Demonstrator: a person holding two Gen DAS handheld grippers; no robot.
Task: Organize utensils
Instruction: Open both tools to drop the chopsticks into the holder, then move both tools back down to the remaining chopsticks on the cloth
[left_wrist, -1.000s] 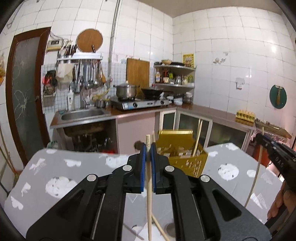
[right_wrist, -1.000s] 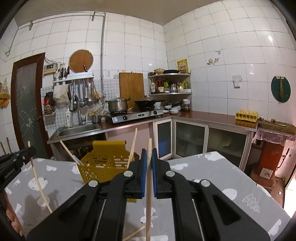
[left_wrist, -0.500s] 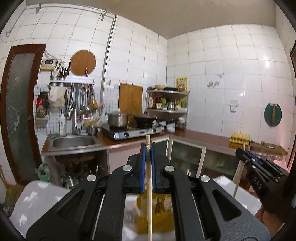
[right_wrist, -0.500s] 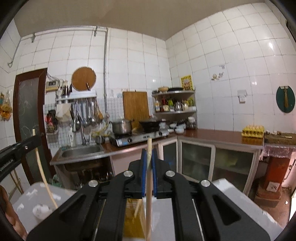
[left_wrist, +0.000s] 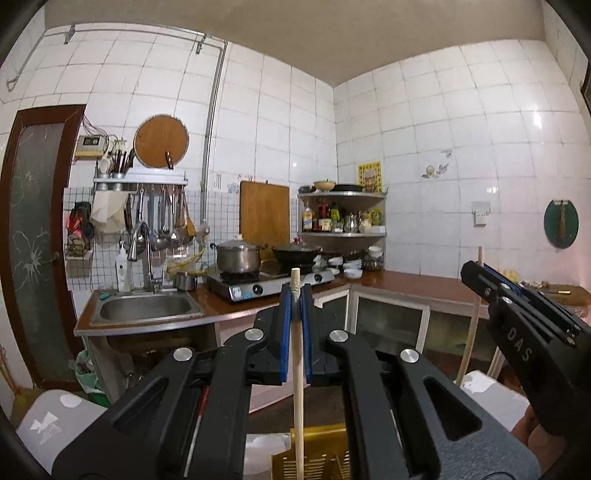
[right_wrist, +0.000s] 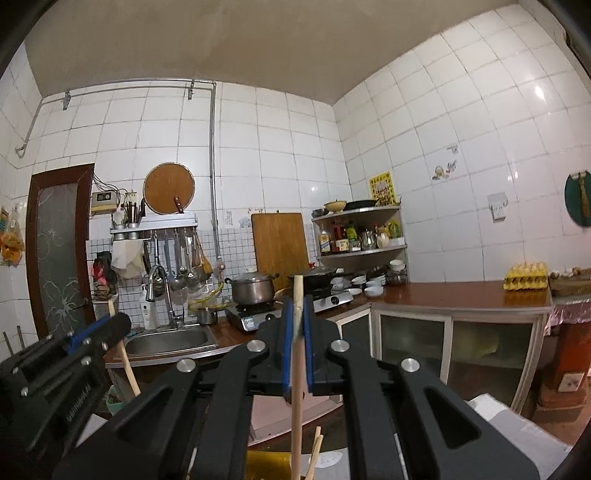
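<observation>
Both grippers have risen since the earlier frame. Left gripper (left_wrist: 295, 295) and right gripper (right_wrist: 297, 308) each pinch an upright wooden chopstick (left_wrist: 297, 369), tip hanging down. Directly below, at the near edge, sits the yellow basket (left_wrist: 321, 456).

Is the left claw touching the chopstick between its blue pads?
Touching. The left wrist view shows the left claw shut on the chopstick, both pads pressing its shaft.

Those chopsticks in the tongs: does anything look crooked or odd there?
Nothing stands out. Each set of tongs, left and right, grips one chopstick roughly upright above the yellow basket.
</observation>
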